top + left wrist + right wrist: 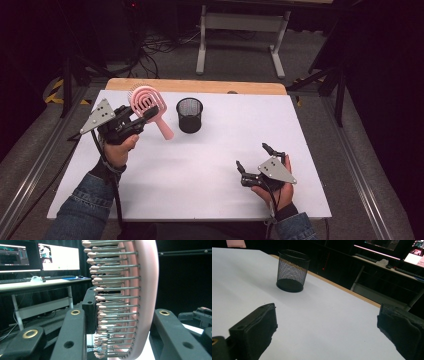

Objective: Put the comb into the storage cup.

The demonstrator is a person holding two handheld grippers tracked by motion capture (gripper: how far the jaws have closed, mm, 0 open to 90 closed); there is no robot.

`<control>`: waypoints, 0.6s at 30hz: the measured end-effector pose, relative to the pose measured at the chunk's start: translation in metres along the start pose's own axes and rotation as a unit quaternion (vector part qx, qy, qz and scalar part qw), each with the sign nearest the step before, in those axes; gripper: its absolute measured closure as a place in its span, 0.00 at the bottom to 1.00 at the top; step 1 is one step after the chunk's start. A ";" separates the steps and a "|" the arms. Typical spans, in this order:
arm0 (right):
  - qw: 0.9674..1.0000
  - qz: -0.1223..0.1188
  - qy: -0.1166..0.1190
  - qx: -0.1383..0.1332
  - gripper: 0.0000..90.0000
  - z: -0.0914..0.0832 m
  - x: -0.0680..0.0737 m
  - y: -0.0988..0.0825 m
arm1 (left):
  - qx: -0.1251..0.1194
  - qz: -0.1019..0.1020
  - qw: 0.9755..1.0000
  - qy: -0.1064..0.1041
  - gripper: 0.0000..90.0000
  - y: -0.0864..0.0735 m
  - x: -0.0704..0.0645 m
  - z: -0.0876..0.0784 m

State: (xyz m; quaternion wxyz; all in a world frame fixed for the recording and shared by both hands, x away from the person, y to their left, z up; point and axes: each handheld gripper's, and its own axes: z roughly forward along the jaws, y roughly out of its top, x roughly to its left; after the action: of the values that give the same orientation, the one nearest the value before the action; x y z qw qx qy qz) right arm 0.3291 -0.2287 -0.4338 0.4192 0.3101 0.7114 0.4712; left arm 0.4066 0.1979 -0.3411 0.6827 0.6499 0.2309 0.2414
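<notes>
Left gripper (142, 116) clamped on the head of the pink brush (147, 102); in the left gripper view the brush (140, 300) stands edge-on between the two black jaws, one pad against the bristle tips, the other against the smooth back. Brush is lifted off the table (200, 165), just left of the cup (189, 114) as the high view has it.

Orientation: long axis slanted. Head up and toward the far-left, handle running down and toward the cup, handle end near the cup's base but apart from it. Bristle side faces away from the cup as far as can be told; the slotted oval back shows from above.

Right gripper (252, 161) held low over the near-right part of the table, well apart from the cup, jaws spread wide with nothing between them. Its own view looks across bare white surface to the cup (292, 271).

Counts: one brush, one black mesh cup, two grippers, one table.

Surroundings: cup stands upright, mouth open. Behind the cup, off the table's far edge, a white desk frame (242, 30) and loose cables on the floor. Monitors (58, 257) on a desk show in the left gripper view.

Obstructions: none between handle end and cup.
</notes>
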 end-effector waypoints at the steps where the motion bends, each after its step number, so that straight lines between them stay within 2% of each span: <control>1: 1.000 0.000 -0.001 0.001 0.04 0.000 0.000 0.000 | -0.001 0.000 1.000 0.000 0.69 0.001 0.001 0.001; 9: 1.000 0.003 0.000 0.007 0.04 0.002 0.000 -0.001 | 0.002 0.000 1.000 0.007 0.69 0.007 0.008 0.011; 18: 1.000 0.006 0.005 0.006 0.04 0.003 0.000 -0.002 | 0.008 0.014 1.000 0.006 0.69 0.017 0.010 0.029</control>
State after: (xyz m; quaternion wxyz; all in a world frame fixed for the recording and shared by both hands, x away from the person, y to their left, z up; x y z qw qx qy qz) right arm 0.3314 -0.2283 -0.4359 0.4114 0.3145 0.7144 0.4706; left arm 0.4325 0.1826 -0.3230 0.6723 0.6574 0.2274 0.2530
